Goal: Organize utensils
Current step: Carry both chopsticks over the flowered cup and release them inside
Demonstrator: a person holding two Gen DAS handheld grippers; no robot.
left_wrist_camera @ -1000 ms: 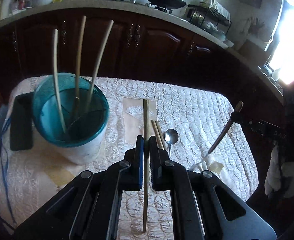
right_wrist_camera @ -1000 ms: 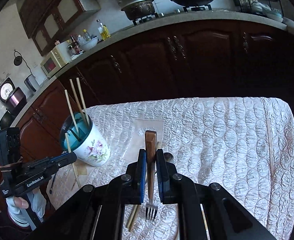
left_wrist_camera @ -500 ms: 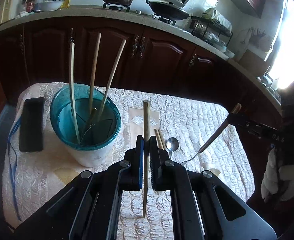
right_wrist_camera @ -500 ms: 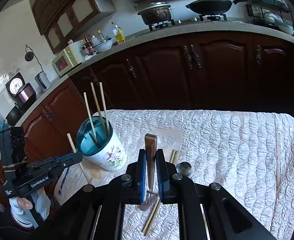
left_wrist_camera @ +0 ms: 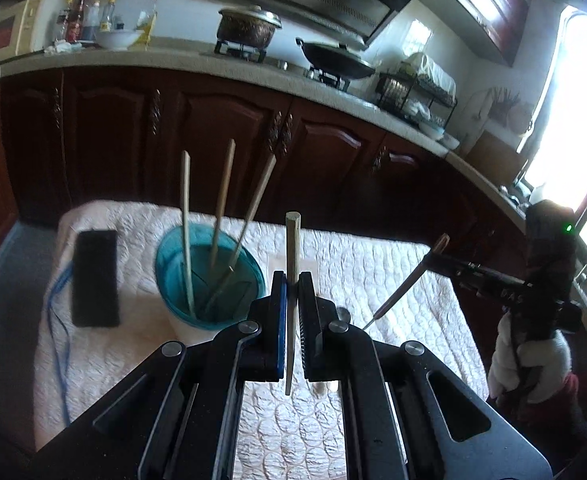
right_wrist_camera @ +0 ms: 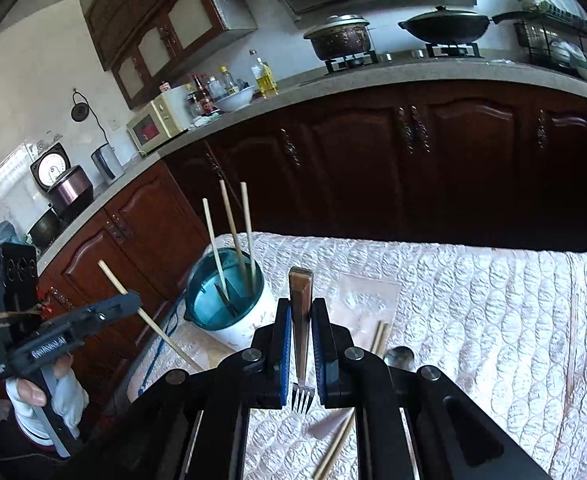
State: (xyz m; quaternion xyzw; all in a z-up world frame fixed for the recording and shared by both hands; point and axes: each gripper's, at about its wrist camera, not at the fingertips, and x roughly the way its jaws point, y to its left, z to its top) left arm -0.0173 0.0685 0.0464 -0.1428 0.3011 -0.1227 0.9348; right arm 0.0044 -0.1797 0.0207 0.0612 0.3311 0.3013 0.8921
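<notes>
My left gripper (left_wrist_camera: 290,284) is shut on a pale chopstick (left_wrist_camera: 292,240), held upright above the table, right of the cup. The white flowered cup with a teal inside (left_wrist_camera: 207,276) holds three chopsticks (left_wrist_camera: 187,216). My right gripper (right_wrist_camera: 301,312) is shut on a fork with a wooden handle (right_wrist_camera: 300,292), tines down (right_wrist_camera: 303,398), above the table, right of the cup (right_wrist_camera: 229,308). The left gripper with its chopstick shows at the left of the right wrist view (right_wrist_camera: 105,312). Two chopsticks (right_wrist_camera: 377,336) and a spoon (right_wrist_camera: 399,356) lie on the cloth.
The table has a white quilted cloth (right_wrist_camera: 473,320). A black phone (left_wrist_camera: 94,278) with a blue cable (left_wrist_camera: 55,320) lies left of the cup. One more chopstick (right_wrist_camera: 571,344) lies near the right edge. Dark cabinets (right_wrist_camera: 373,160) stand behind.
Both grippers have risen higher above the table with their utensils. The cup now looks lower and farther away in both views.
</notes>
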